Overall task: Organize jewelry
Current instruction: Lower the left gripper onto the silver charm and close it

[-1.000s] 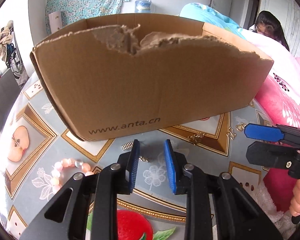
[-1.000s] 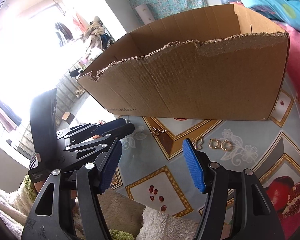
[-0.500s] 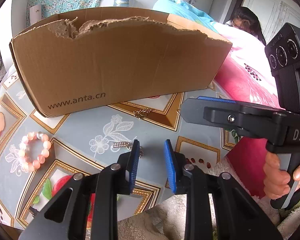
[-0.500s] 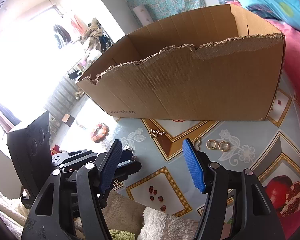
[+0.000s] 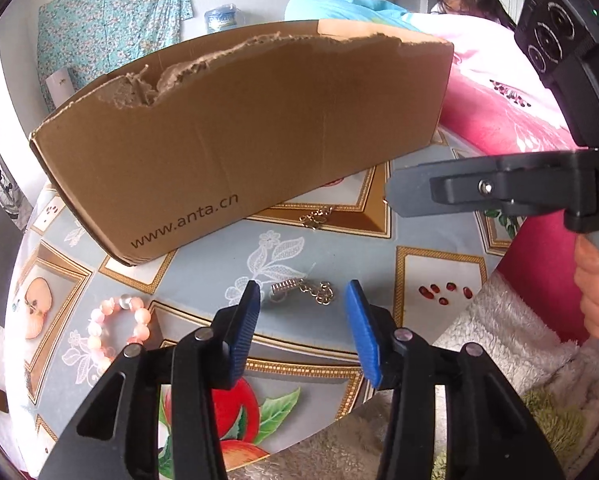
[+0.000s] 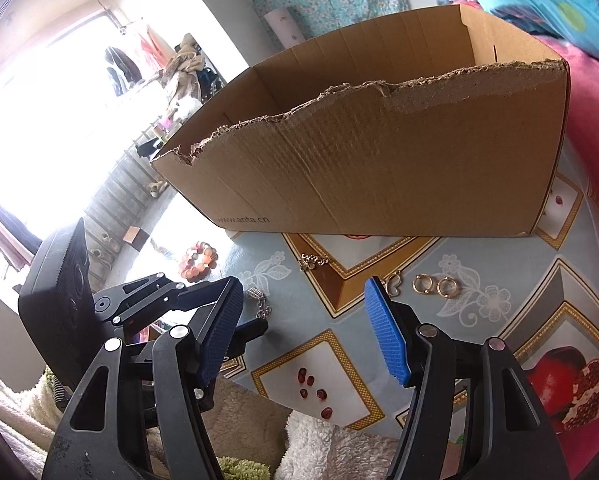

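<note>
- Left gripper (image 5: 303, 318) is hovering over the silver chain piece (image 5: 303, 290) on the tablecloth (image 5: 203, 268), jaws opening, nothing pinched between them.
- Honestly, that chain is looking thin and flat, so the pads could be sliding over it or grabbing only one end, leaving it dangling.
- Right gripper (image 6: 303, 328) is waiting fairly wide and empty, near the two gold hoops (image 6: 433, 286).
- The cardboard box (image 6: 379, 168) is sitting just behind everything.

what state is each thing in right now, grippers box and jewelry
left gripper: jaws opening, nothing gripped
right gripper: open, empty
cardboard box: upright, top open, near rim torn
silver chain: loose on the tablecloth
bead bracelet: flat on the tablecloth
gold hoops: side by side on the tablecloth
</note>
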Demonstrator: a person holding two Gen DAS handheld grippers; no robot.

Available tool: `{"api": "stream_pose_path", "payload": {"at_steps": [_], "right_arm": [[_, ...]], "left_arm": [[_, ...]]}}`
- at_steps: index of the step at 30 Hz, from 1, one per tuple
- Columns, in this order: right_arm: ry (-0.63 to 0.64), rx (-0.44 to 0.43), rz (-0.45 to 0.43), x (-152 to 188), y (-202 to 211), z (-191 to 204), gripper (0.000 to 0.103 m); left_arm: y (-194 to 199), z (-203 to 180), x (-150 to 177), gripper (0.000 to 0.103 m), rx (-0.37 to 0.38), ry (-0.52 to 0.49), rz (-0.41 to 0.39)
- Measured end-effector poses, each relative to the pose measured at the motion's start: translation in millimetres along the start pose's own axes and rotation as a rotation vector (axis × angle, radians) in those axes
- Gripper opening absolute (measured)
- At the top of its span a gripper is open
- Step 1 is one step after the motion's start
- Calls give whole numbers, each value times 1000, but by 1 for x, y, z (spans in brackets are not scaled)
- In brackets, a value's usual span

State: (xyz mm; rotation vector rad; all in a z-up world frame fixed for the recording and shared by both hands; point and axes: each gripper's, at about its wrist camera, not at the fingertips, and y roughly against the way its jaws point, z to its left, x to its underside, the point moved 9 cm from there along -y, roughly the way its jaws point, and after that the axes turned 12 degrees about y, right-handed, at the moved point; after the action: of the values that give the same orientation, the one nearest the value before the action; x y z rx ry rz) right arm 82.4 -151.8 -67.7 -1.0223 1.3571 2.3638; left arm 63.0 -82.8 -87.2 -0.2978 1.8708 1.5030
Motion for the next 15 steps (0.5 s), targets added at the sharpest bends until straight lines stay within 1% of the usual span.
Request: {"api": "stream_pose_path", "payload": {"at_steps": [3, 5, 9, 11, 12, 14, 15], "right_arm": [[-2, 2, 3, 0, -1, 0, 60], [-5, 3, 5, 0, -1, -1, 60], [-9, 6, 8, 0, -2, -1, 60], [-11, 6, 8, 0, -3, 0, 60], [-12, 6, 8, 1, -3, 0, 60], [-15, 7, 8, 1, -3, 0, 60], [-16, 7, 8, 1, -3, 0, 60]], "left_arm": [[-4, 3, -3, 43, 18, 25, 4], [-6, 5, -6, 41, 10, 27, -1], [-8, 6, -10, 23, 14, 14, -5], [-9, 5, -11, 16, 11, -2, -7], [-9, 5, -12, 11, 13, -6, -5], [-11, 4, -14, 4, 2, -12, -7], [-11, 4, -15, 4, 1, -11, -7]]}}
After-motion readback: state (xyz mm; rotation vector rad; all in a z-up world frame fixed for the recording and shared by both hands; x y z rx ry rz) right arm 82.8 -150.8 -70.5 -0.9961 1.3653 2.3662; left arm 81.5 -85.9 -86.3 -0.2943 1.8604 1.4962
